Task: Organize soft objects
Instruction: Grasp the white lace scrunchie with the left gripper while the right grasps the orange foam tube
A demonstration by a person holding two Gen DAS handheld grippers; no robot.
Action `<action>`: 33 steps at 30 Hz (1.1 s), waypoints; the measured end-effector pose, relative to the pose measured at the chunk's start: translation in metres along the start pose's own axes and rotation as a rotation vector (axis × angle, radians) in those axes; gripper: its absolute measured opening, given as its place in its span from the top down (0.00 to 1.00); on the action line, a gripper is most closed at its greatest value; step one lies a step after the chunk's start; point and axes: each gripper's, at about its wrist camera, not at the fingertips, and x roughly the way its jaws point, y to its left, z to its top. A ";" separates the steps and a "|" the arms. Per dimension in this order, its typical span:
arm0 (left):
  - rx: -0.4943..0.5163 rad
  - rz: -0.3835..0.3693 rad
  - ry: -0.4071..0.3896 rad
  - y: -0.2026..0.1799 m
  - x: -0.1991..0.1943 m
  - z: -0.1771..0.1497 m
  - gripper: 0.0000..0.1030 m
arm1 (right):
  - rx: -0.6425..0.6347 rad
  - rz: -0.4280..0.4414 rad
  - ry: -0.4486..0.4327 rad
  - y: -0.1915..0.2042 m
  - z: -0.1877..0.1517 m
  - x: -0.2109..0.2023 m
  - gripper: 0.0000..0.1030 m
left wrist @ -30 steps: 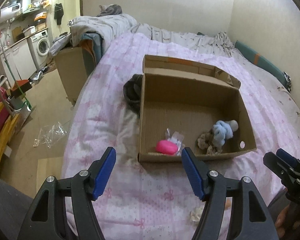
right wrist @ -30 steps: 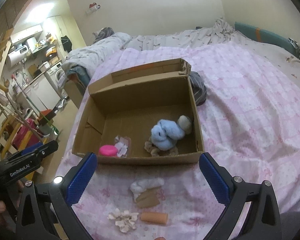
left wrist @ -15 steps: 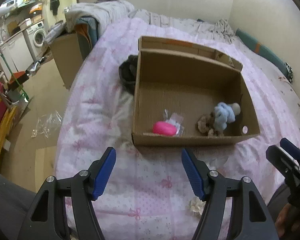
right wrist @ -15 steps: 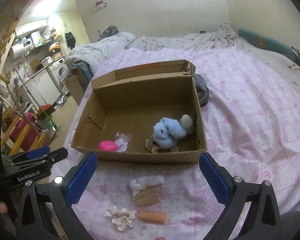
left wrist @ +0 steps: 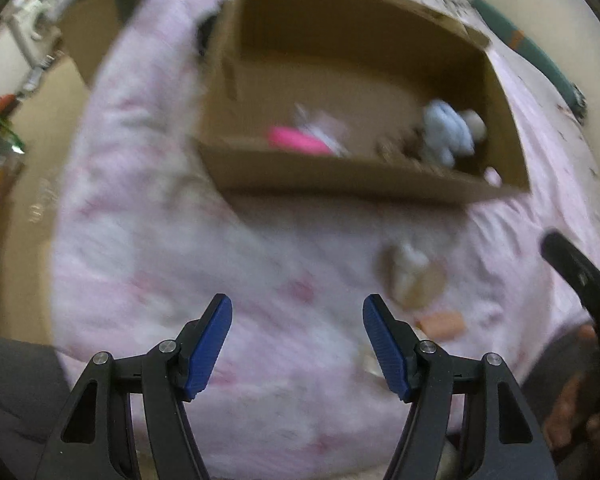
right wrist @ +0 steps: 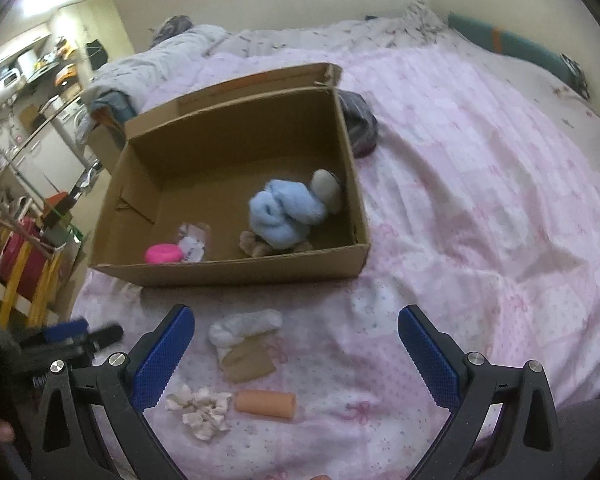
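1. I am looking down on a bed under a pink patterned quilt [right wrist: 480, 208]; a kitchen corner with shelves shows at the far left of the right wrist view.
2. An open cardboard box [right wrist: 236, 268] sits on the quilt, its long side running left to right across my view, flaps up at the back.
3. Inside the box, a pale blue plush [right wrist: 284, 212] lies near the right wall, with a brown fuzzy piece [right wrist: 254, 245] touching its near edge. A pink round item [right wrist: 163, 254] sits at the front left, just beside a small clear packet [right wrist: 194, 240].
4. In front of the box, loose on the quilt: a white fluffy piece on a tan card [right wrist: 244, 340], lying slightly tilted; a peach cylinder [right wrist: 266, 402], long axis left to right; and a cream crumpled flower-like piece [right wrist: 200, 404] just to its left.
5. My right claw [right wrist: 296, 354] is spread wide and empty, with these three items lying between and below its fingers.
6. My left claw [left wrist: 296, 344] is also spread and grips nothing; its view is blurred, and the loose items lie to its right.
7. A dark bundle [right wrist: 360, 124] rests against the outside of the box's right wall.
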 end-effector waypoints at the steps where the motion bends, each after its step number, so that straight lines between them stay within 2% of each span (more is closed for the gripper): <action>1: 0.014 -0.028 0.024 -0.006 0.005 -0.003 0.37 | 0.009 -0.002 0.006 -0.002 0.000 0.001 0.00; 4: 0.090 -0.058 0.062 -0.027 0.015 -0.012 0.37 | 0.033 -0.011 0.024 -0.007 0.000 0.006 0.00; 9: 0.246 -0.025 0.093 -0.061 0.031 -0.031 0.37 | 0.065 -0.012 0.039 -0.014 0.000 0.009 0.00; 16: 0.334 -0.057 0.148 -0.081 0.050 -0.040 0.37 | 0.072 -0.023 0.051 -0.016 0.000 0.011 0.00; 18: 0.323 -0.048 0.152 -0.081 0.057 -0.039 0.37 | 0.075 -0.025 0.052 -0.017 0.000 0.011 0.00; 19: 0.311 -0.040 0.154 -0.080 0.061 -0.038 0.40 | 0.075 -0.025 0.054 -0.017 0.000 0.012 0.00; 21: 0.293 -0.024 0.149 -0.075 0.065 -0.030 0.50 | 0.074 -0.029 0.058 -0.016 0.000 0.012 0.00; 23: 0.289 -0.019 0.150 -0.074 0.066 -0.028 0.64 | 0.075 -0.030 0.057 -0.017 0.000 0.012 0.00; 26: 0.283 -0.004 0.152 -0.068 0.066 -0.025 0.75 | 0.081 -0.030 0.054 -0.018 0.000 0.012 0.00; 30: 0.238 -0.006 0.154 -0.056 0.062 -0.019 0.80 | 0.085 -0.033 0.056 -0.020 -0.001 0.013 0.00; 33: 0.166 0.015 0.122 -0.037 0.052 -0.011 0.80 | 0.079 -0.040 0.062 -0.019 -0.002 0.015 0.00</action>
